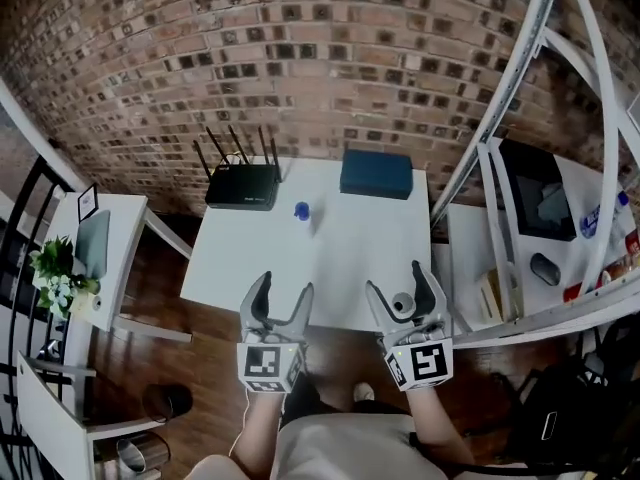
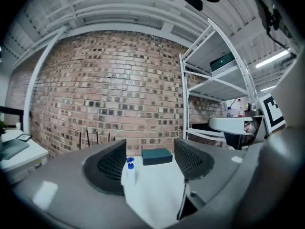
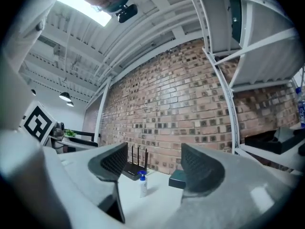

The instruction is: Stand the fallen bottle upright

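A small white bottle with a blue cap (image 1: 302, 211) stands upright near the far middle of the white table (image 1: 240, 268). The left gripper view shows the bottle (image 2: 128, 171) between the jaws, far off. It also appears upright in the right gripper view (image 3: 142, 184). My left gripper (image 1: 284, 286) hovers over the table's near edge, well short of the bottle, jaws apart with nothing between them (image 2: 150, 163). Beside it, my right gripper (image 1: 397, 280) is also open and empty (image 3: 148, 168). Both point level toward the brick wall.
A black router with antennas (image 1: 243, 183) and a dark teal box (image 1: 376, 173) sit at the table's far edge. A white shelving rack (image 1: 520, 118) holding clutter stands to the right. A small side table with a plant (image 1: 58, 268) is on the left.
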`<action>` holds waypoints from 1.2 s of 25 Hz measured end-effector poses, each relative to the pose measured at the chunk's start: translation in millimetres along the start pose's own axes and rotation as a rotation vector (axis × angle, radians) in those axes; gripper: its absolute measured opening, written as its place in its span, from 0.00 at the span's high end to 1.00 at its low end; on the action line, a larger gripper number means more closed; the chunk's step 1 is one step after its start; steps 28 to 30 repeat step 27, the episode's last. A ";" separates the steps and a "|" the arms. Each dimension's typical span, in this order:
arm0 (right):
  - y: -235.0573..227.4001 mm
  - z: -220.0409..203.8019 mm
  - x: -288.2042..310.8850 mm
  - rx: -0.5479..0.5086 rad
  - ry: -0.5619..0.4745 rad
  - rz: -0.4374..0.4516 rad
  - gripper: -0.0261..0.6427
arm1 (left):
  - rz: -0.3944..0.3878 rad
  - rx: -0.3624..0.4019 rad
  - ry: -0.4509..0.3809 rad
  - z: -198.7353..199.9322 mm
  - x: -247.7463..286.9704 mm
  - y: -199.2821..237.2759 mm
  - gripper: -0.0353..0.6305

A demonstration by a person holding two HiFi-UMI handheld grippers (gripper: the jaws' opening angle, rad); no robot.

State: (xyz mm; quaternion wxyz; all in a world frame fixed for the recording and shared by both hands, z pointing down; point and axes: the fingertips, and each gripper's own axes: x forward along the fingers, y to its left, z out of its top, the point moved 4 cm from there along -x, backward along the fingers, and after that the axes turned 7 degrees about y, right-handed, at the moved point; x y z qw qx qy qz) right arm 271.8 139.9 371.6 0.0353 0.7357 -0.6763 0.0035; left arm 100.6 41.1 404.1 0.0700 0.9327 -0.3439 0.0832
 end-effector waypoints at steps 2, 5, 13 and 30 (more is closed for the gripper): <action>-9.6 0.4 -16.3 0.003 -0.018 0.009 0.47 | 0.054 0.001 0.000 2.3 -12.0 -14.6 0.47; -14.1 6.1 -29.2 -0.006 -0.027 0.026 0.47 | 0.087 0.023 -0.005 14.7 -32.3 -34.6 0.47; 11.6 8.0 -4.6 0.019 0.098 0.064 0.47 | 0.145 0.091 -0.009 33.9 -51.4 -24.5 0.40; 52.6 6.3 13.6 0.002 0.172 0.086 0.47 | 0.113 0.066 -0.016 32.0 -55.7 -3.8 0.35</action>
